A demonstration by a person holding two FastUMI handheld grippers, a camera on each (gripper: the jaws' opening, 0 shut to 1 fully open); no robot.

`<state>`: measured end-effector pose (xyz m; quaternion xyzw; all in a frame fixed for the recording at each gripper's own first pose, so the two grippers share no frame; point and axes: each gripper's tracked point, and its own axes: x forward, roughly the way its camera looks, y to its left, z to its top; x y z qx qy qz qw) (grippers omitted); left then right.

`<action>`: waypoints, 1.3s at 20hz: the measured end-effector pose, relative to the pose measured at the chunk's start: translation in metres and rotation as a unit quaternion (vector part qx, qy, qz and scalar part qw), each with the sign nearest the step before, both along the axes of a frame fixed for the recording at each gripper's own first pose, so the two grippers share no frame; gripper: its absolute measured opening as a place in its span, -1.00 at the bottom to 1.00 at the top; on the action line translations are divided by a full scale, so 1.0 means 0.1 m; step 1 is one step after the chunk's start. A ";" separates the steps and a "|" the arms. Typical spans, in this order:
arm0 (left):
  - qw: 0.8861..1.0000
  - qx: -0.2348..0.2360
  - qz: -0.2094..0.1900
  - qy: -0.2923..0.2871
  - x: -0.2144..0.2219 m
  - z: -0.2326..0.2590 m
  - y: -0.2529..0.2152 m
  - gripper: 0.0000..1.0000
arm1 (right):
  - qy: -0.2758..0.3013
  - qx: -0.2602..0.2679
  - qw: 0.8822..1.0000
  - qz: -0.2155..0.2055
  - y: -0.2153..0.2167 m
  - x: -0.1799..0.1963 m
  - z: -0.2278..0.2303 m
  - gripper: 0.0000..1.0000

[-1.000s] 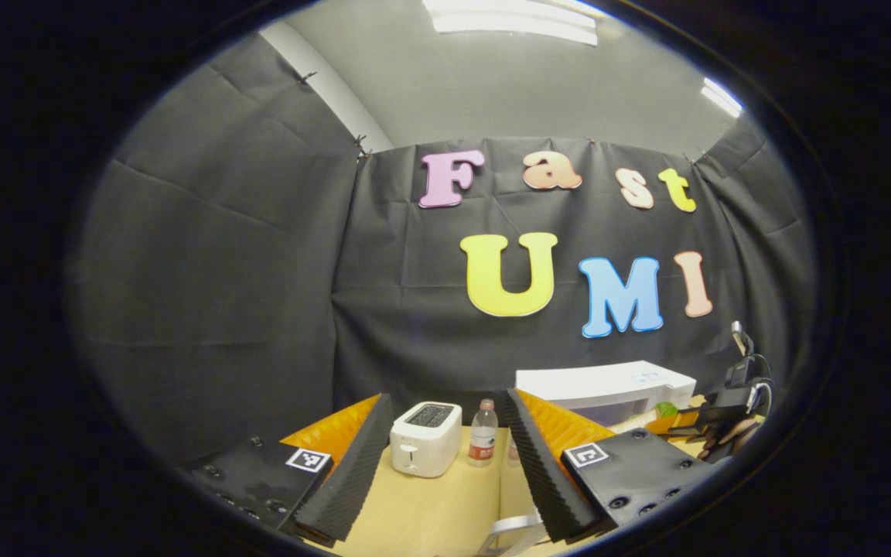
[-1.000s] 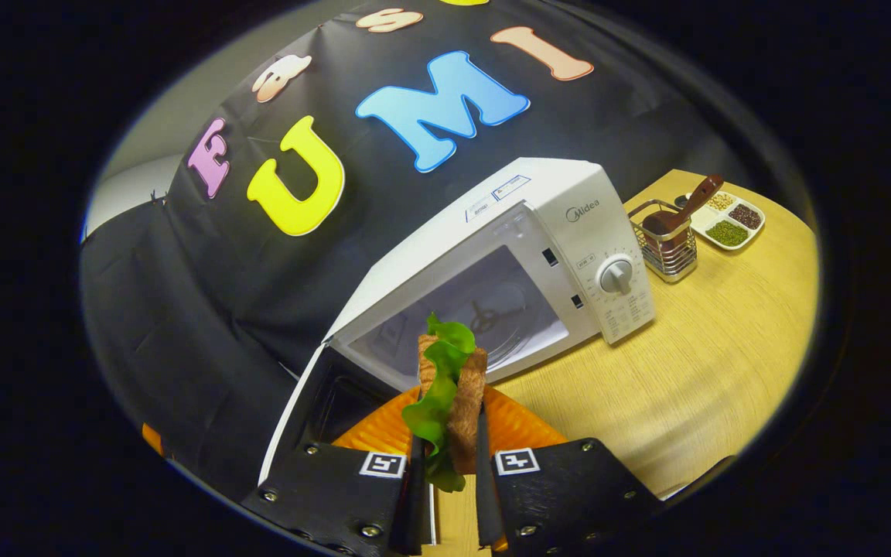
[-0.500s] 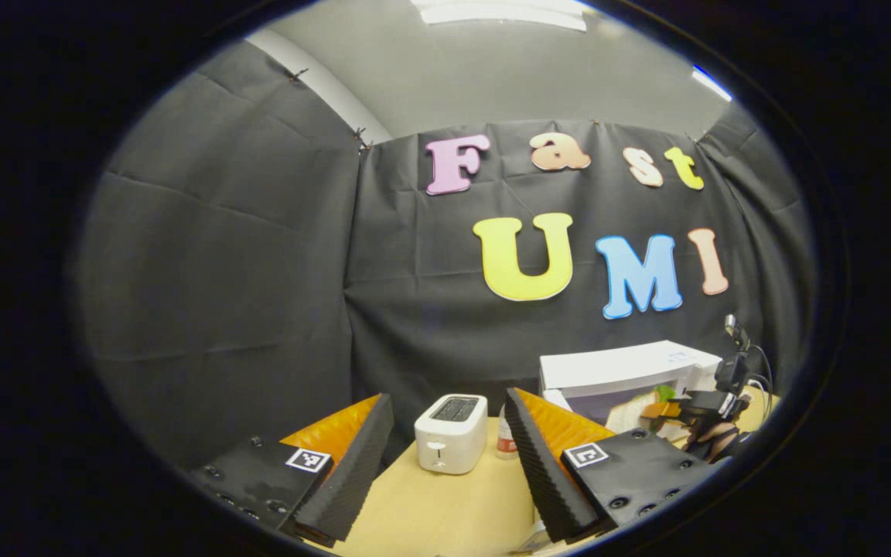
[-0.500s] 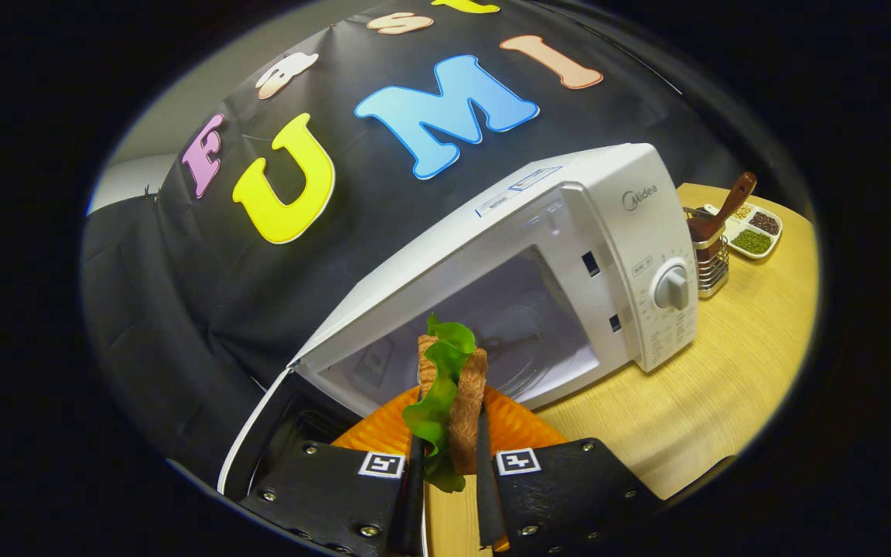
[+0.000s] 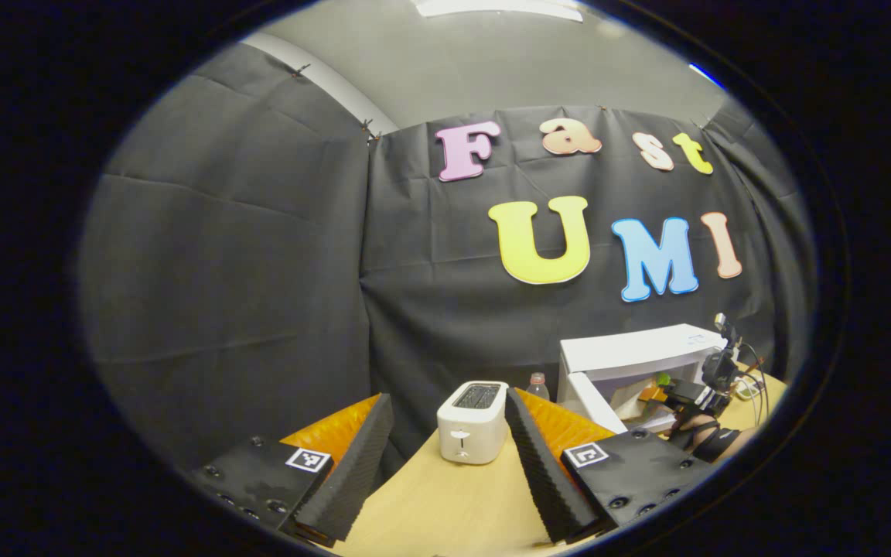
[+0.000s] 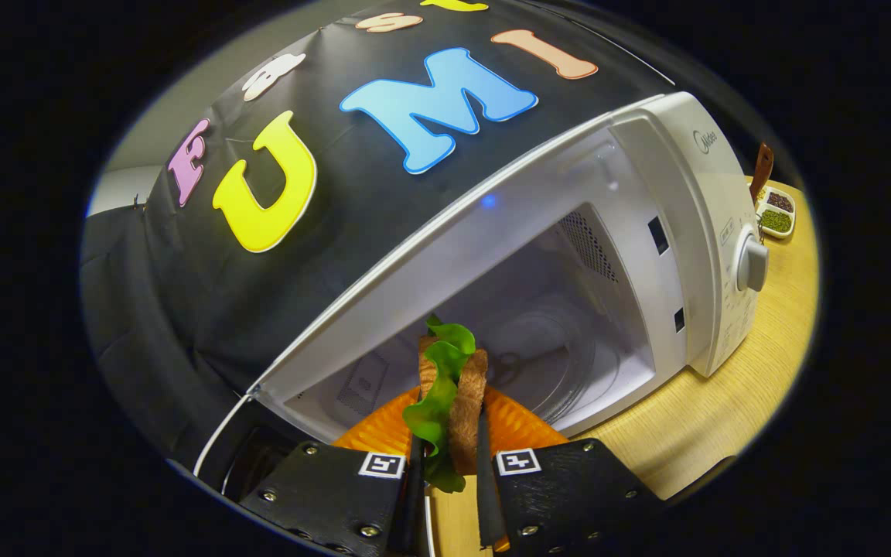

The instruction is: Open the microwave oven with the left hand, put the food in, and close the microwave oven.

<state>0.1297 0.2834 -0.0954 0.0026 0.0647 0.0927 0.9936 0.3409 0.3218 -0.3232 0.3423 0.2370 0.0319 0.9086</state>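
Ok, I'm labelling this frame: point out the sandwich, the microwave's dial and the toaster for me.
sandwich [image 6: 453,402]: right gripper view, on the bread and lettuce held upright.
microwave's dial [image 6: 752,264]: right gripper view, on the round knob.
toaster [image 5: 472,424]: left gripper view, on its front face.

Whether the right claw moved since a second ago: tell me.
Yes. The right claw, shut on the sandwich, went forward toward the microwave: the open cavity looms much larger and closer in the right gripper view.
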 end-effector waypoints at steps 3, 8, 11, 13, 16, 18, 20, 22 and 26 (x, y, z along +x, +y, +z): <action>1.000 0.000 0.004 0.008 -0.01 -0.06 0.03 0.90 | 0.005 -0.001 1.000 -0.011 -0.05 0.10 -0.12 -0.43; 1.000 0.006 0.001 0.007 0.01 -0.05 0.00 0.88 | 0.024 -0.047 0.998 -0.019 -0.14 0.17 -0.34 -0.25; 1.000 0.007 -0.003 0.003 0.03 -0.05 -0.05 0.88 | 0.028 -0.109 0.993 -0.024 -0.24 0.23 -0.40 0.08; 1.000 0.008 -0.003 0.003 0.05 -0.07 -0.05 0.88 | 0.029 -0.150 0.988 -0.025 -0.31 0.26 -0.44 0.24; 1.000 0.002 -0.006 0.001 0.06 -0.09 -0.08 0.88 | 0.039 -0.223 0.974 -0.026 -0.47 0.25 -0.48 0.87; 1.000 0.002 -0.011 -0.006 0.06 -0.11 -0.10 0.88 | 0.019 -0.235 0.972 -0.019 -0.47 0.24 -0.33 0.93; 1.000 -0.002 -0.018 -0.008 0.06 -0.18 -0.15 0.87 | -0.007 -0.243 0.970 -0.008 -0.46 0.19 -0.13 0.93; 1.000 -0.007 -0.025 -0.011 0.08 -0.25 -0.20 0.87 | -0.026 -0.248 0.968 0.001 -0.48 0.10 0.08 0.93; 0.999 -0.019 -0.031 -0.007 0.13 -0.41 -0.25 0.87 | -0.070 -0.263 0.962 0.013 -0.55 -0.17 0.57 0.93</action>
